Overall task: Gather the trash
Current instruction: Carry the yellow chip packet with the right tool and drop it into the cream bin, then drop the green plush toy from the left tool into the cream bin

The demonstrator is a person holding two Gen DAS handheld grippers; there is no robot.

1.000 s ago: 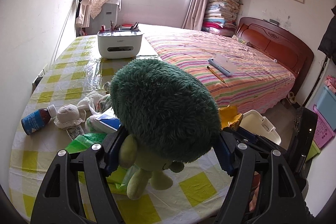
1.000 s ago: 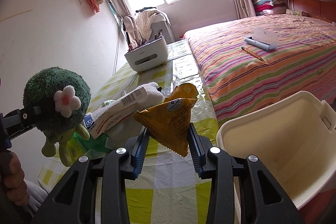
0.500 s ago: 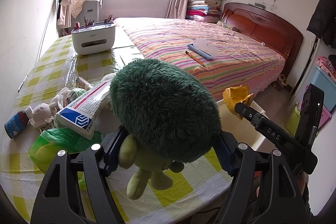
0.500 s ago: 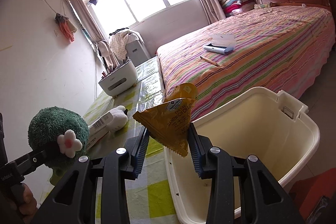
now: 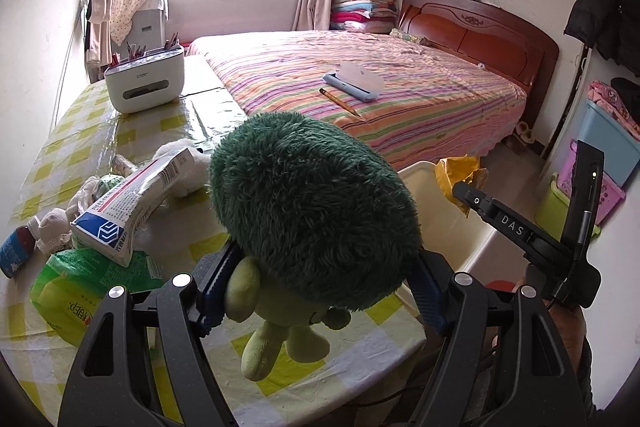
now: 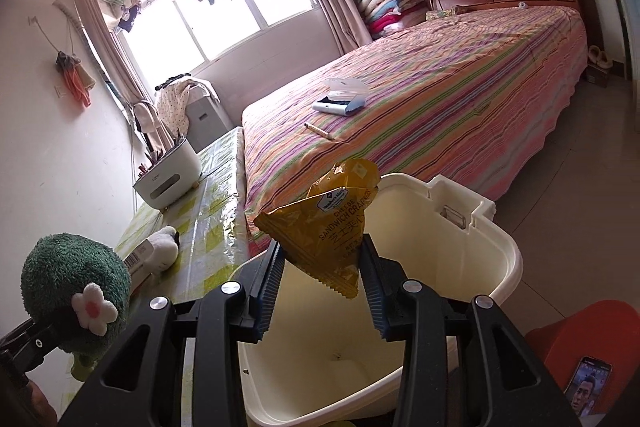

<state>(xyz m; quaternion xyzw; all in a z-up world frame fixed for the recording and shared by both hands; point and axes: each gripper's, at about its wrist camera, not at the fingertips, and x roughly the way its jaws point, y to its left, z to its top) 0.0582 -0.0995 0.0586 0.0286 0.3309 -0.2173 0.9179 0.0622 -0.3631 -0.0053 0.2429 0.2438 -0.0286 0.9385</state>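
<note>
My right gripper [image 6: 322, 291] is shut on a yellow cracker wrapper [image 6: 326, 227] and holds it over the open cream plastic bin [image 6: 492, 259] beside the table. The wrapper also shows in the left wrist view [image 5: 460, 173]. My left gripper [image 5: 316, 291] is shut on a green broccoli plush toy [image 5: 312, 211] above the table's front edge; the toy also shows in the right wrist view [image 6: 76, 291]. On the yellow-checked table [image 5: 80, 147] lie a white-and-blue paper package [image 5: 132, 203], a green plastic bag [image 5: 84, 287], crumpled white cloth [image 5: 56, 223] and a small blue bottle [image 5: 16, 251].
A white desk organiser [image 5: 146, 85] stands at the table's far end. A white plush [image 5: 188, 167] lies mid-table. The striped bed [image 5: 380, 95] runs beside the table, with a pencil case [image 5: 354, 83] and pencil. An orange stool with a phone [image 6: 588, 383] is at lower right.
My right gripper has carried the wrapper from above the table rightward to over the bin. My left gripper has kept the plush and swung a little right.
</note>
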